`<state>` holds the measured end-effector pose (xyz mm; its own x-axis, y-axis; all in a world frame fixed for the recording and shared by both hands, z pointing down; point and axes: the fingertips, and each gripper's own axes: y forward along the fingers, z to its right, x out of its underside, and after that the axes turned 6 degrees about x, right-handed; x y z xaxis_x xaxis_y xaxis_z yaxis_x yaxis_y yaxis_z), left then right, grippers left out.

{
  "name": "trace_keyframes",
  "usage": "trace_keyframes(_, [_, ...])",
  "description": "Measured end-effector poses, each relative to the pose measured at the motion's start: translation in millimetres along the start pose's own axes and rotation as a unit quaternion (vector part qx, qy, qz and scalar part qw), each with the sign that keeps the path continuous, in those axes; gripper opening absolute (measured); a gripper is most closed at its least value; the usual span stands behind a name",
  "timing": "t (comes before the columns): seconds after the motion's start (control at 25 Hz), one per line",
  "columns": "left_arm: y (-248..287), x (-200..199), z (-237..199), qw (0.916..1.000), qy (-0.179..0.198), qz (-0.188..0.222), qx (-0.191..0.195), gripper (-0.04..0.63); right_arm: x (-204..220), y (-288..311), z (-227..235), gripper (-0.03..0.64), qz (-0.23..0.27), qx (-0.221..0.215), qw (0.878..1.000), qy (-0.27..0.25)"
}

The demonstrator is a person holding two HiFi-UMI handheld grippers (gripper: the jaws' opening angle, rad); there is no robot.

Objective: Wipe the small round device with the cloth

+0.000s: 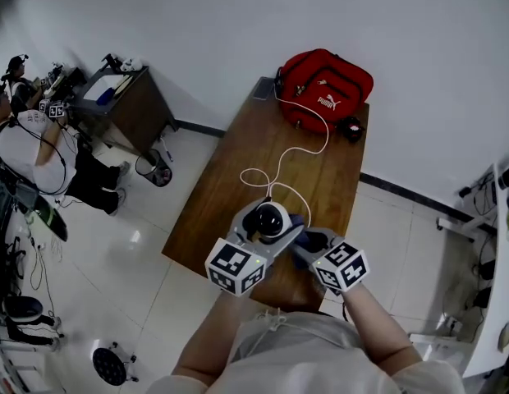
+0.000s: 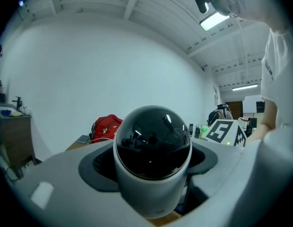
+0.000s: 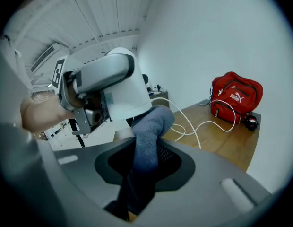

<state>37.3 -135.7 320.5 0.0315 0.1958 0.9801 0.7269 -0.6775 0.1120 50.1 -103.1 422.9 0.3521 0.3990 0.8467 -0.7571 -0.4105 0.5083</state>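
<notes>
The small round device (image 1: pixel 272 215), white with a black dome, is held up over the table's near end between the jaws of my left gripper (image 1: pixel 267 233), which is shut on its body. In the left gripper view the device's dome (image 2: pixel 152 145) fills the middle. A white cable (image 1: pixel 297 150) trails from the device across the table. My right gripper (image 1: pixel 310 241) is shut on a blue-grey cloth (image 3: pixel 149 131). The cloth's free end reaches up to the lower edge of the device's white body (image 3: pixel 125 86). In the head view the cloth (image 1: pixel 297 222) shows just right of the device.
The wooden table (image 1: pixel 230 187) carries a red bag (image 1: pixel 324 84) at its far end, a small dark item (image 1: pixel 350 128) beside it and a flat grey thing (image 1: pixel 263 89). At the far left a person (image 1: pixel 33 142) sits by a desk (image 1: pixel 127 97) and a bin (image 1: pixel 154 169).
</notes>
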Motion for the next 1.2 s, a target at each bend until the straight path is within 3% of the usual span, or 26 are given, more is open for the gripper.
trace_keyframes(0.24, [-1,-1,-1,0.9999,-0.005,-0.004,0.014,0.387,-14,-7,-33,0.110,0.023,-0.004,0.999,-0.043])
trace_keyframes(0.64, [-5,8,-2,0.9991,-0.023,-0.013,0.032,0.385,3,-5,-89,0.109,0.013,-0.080,0.995,-0.055])
trace_keyframes(0.72, [-7,4,0,0.9988,-0.026,-0.010,0.040,0.385,10,-2,-79,0.109,0.003,-0.062,0.997,-0.042])
trace_keyframes(0.92, [-14,-14,8,0.9985,-0.012,-0.003,0.053,0.387,3,5,-21,0.109,0.006,0.036,0.999,0.004])
trace_keyframes(1.2, [-18,-21,14,0.9975,-0.020,0.008,0.068,0.387,-34,9,-36,0.110,0.072,0.026,0.997,-0.029])
